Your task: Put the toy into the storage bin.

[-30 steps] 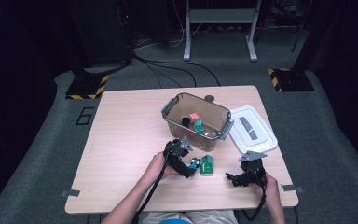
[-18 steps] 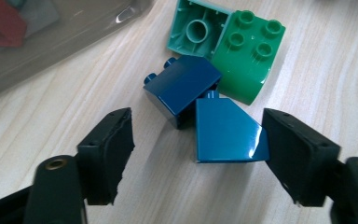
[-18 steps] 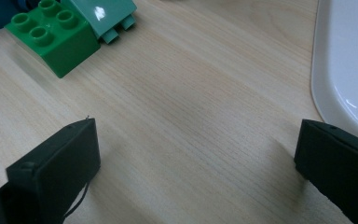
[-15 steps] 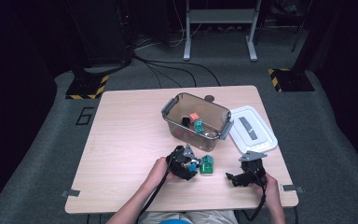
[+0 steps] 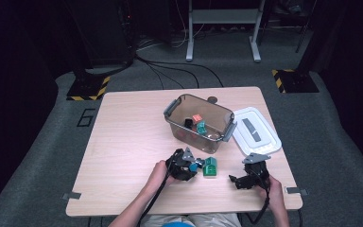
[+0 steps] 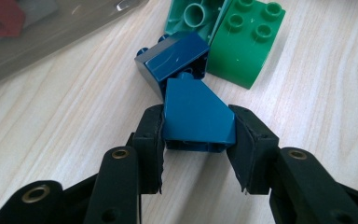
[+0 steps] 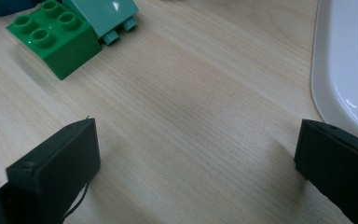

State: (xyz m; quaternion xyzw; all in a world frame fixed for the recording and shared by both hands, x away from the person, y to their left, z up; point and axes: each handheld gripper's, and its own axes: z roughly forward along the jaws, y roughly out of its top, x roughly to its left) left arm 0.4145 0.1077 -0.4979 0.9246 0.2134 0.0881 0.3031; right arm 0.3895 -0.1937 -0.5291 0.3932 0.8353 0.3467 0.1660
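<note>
Down on the pale wooden table (image 5: 123,142) (dark room around), the left gripper (image 6: 198,140), jaws just closing, pinches a blue sloped brick (image 6: 196,116), while the right gripper (image 7: 196,154) rests spread wide.

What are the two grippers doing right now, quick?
Left gripper: its jaws have just been closing and now clamp the blue sloped brick.
Right gripper: open, nothing between its jaws, over bare table.

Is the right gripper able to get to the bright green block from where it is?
Probably yes. The right gripper has its jaws wide open, and bare table lies between it and the bright green block. Nothing blocks the path; the white lid sits off to the side.
</note>
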